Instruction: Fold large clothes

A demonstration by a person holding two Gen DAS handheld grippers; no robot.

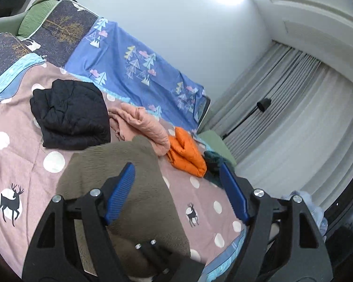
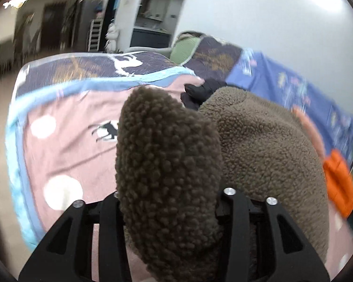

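A brown fleece garment (image 1: 120,183) lies on the pink bedspread (image 1: 23,164). My left gripper (image 1: 176,188) is open above it, blue pads wide apart and empty. In the right wrist view a thick fold of the same fleece (image 2: 167,164) sticks up between the arms of my right gripper (image 2: 169,202), which is shut on it; the fingertips are hidden by the cloth. The rest of the garment (image 2: 266,145) spreads to the right. That view is motion-blurred.
A folded black garment (image 1: 70,115), a pink garment (image 1: 141,124), an orange puffer item (image 1: 186,152) and a dark teal item (image 1: 214,162) lie on the bed. A blue sheet (image 1: 134,65) runs along the wall. Curtains (image 1: 294,117) stand at right.
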